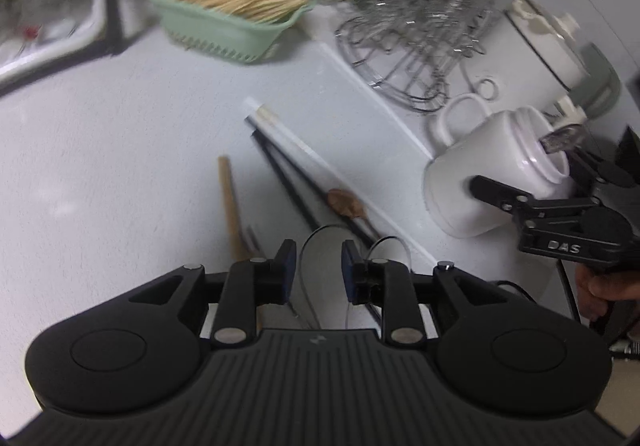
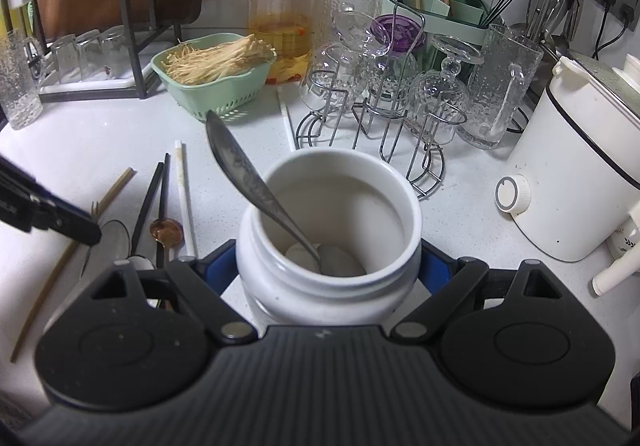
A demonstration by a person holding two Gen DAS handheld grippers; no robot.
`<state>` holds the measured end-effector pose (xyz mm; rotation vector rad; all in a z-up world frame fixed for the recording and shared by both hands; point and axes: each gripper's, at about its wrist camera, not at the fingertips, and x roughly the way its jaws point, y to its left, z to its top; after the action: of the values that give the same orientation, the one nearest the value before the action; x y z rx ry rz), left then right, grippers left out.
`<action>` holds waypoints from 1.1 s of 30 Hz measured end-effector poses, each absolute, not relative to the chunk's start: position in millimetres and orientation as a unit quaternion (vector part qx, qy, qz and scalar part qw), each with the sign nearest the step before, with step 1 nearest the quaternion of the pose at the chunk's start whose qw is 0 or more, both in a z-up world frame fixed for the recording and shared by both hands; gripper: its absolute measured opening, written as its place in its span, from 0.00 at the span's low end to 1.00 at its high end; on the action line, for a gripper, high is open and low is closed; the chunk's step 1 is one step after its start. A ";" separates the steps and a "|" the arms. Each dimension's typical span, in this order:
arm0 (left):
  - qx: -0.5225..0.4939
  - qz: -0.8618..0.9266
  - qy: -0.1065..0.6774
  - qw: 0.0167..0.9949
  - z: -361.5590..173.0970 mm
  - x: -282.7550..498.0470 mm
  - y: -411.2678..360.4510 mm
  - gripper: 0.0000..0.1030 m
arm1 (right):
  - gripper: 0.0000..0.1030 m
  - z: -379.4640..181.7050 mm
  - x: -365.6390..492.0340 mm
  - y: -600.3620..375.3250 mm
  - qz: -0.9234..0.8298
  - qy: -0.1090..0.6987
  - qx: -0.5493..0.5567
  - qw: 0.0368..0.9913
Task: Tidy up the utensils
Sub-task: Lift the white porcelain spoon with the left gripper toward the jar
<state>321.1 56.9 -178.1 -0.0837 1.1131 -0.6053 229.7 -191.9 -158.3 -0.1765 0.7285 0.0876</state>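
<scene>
Pale counter [image 2: 100,134], white glossy jar [image 2: 328,214]

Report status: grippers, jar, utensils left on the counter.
Right gripper shut on jar, spoon inside. Left gripper open, empty, over loose chopsticks and small spoon. Nothing blocking.
</scene>
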 end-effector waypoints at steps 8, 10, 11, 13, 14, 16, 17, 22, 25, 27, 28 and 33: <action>0.091 -0.408 0.503 0.757 -168.2 333.6 11.1 0.30 | 0.90 -159.1 228.1 -192.6 0.045 0.351 -0.088 0.931; 0.117 -0.434 0.499 0.741 -167.7 335.1 0.8 0.30 | 0.90 -159.0 227.9 -193.1 0.047 0.351 -0.088 0.931; 0.128 -0.444 0.499 0.733 -168.0 336.0 -4.0 0.30 | 0.90 -159.1 227.9 -192.9 0.048 0.350 -0.088 0.931; 0.154 -0.460 0.502 0.716 -171.4 336.8 -12.2 0.30 | 0.90 -158.8 228.3 -192.9 0.048 0.351 -0.088 0.931; 0.167 -0.463 0.502 0.711 -172.6 336.7 -16.2 0.30 | 0.90 -158.6 228.6 -192.9 0.048 0.351 -0.087 0.931; 0.188 -0.468 0.504 0.701 -176.1 336.1 -22.7 0.30 | 0.90 -158.5 228.3 -192.7 0.046 0.352 -0.086 0.931; 0.195 -0.467 0.509 0.697 -179.4 336.4 -25.3 0.30 | 0.90 -158.5 228.0 -192.4 0.046 0.352 -0.086 0.931; 0.225 -0.483 0.515 0.671 -188.8 337.7 -36.3 0.30 | 0.90 -159.5 225.3 -191.0 0.042 0.350 -0.083 0.932; 0.233 -0.498 0.514 0.659 -190.0 339.8 -42.3 0.30 | 0.90 -159.7 224.9 -190.1 0.039 0.349 -0.082 0.933; 0.243 -0.503 0.515 0.650 -191.7 341.9 -46.5 0.28 | 0.90 -159.7 224.7 -190.1 0.039 0.349 -0.082 0.933; 0.247 -0.502 0.520 0.645 -193.7 343.8 -48.7 0.28 | 0.90 -159.9 224.6 -190.1 0.040 0.348 -0.083 0.933; 0.246 -0.494 0.557 0.620 -204.9 357.5 -56.0 0.19 | 0.90 -160.1 223.5 -191.1 0.043 0.347 -0.084 0.933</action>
<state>357.5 -56.0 -204.9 0.5665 1.2803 -1.1361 223.5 -191.1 -160.1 -0.1713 0.7090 0.0878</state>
